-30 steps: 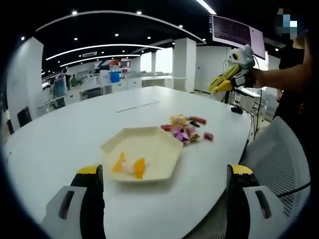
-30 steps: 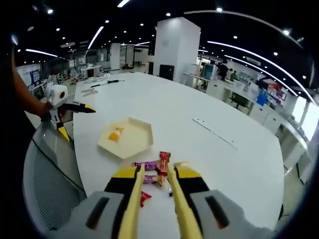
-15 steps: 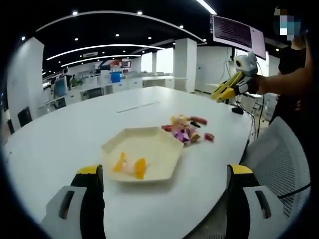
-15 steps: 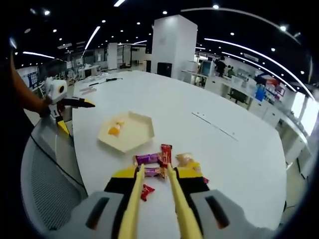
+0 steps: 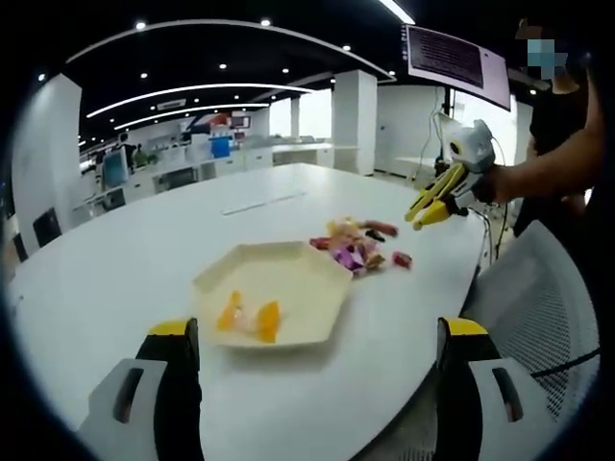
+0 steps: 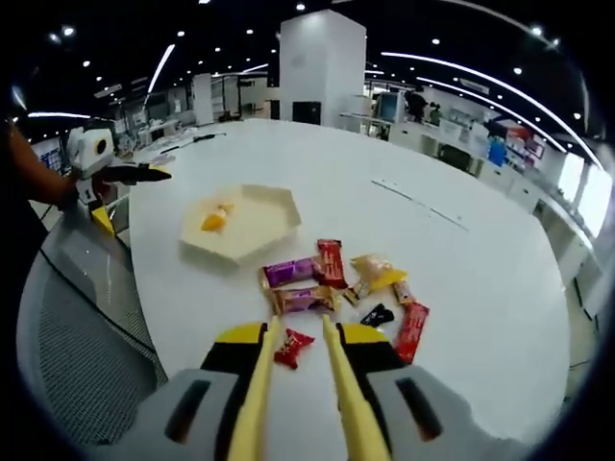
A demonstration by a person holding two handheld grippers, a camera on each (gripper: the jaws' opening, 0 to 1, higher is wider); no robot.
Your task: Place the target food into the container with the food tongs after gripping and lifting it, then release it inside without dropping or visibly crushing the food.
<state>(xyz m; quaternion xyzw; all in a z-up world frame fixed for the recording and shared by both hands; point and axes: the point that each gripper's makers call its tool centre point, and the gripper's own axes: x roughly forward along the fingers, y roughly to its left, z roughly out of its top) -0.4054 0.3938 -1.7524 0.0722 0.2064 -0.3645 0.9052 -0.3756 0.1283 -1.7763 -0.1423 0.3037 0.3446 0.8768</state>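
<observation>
Snacks [image 6: 332,283] lie just beyond right gripper [image 6: 298,331], tongs slightly parted, empty

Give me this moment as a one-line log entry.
phase: approach | right gripper: tongs above small red candy, nothing held | left gripper: open, idle | tray: orange pieces inside

Open-plan office, long white table [image 5: 144,259], desk rows, wall screen [image 5: 456,62]

Snack wrappers [image 6: 332,288] too small to read.
</observation>
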